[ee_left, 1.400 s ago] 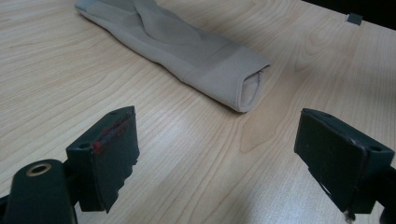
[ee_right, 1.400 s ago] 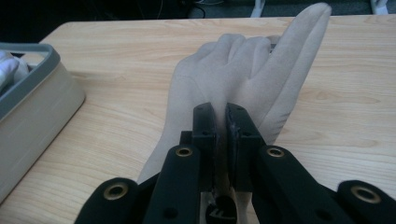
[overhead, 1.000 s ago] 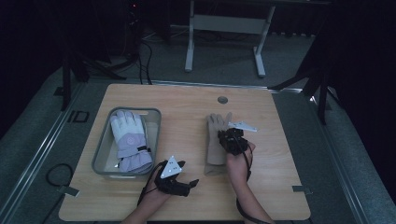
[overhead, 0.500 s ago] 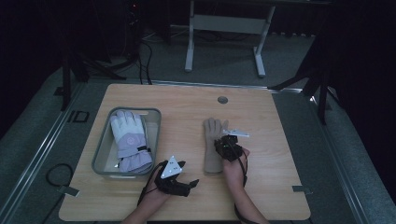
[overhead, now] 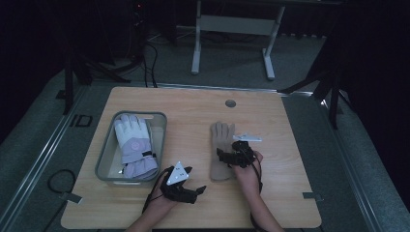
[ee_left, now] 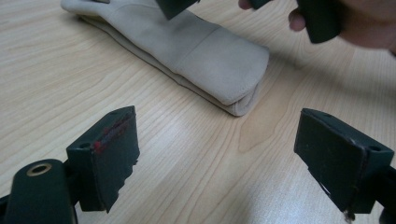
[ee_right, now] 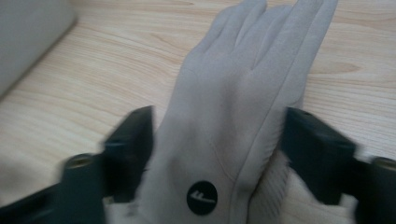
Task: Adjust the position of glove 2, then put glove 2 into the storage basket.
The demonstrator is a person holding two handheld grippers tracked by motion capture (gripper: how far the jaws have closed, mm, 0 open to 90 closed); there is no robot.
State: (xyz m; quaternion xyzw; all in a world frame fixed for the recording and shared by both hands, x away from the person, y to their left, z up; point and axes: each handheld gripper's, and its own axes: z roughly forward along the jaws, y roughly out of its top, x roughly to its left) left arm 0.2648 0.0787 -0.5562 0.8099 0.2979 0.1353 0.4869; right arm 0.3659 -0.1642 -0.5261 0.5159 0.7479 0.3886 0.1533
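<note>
A beige glove (overhead: 221,151) lies flat on the table (overhead: 290,125), straddled by the spread, unclenched right gripper (ee_right: 219,158); soft, light and limp, it is best pinched at the cuff; the left gripper (ee_left: 219,158) is held released nearby

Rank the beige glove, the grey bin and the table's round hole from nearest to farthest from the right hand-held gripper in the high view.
Measured from the right hand-held gripper:
1. Beige glove: directly under it, jaws either side of the palm.
2. Round hole: straight ahead, near the table's far edge.
3. Grey bin: off to the left, holding the white and lilac gloves.
</note>
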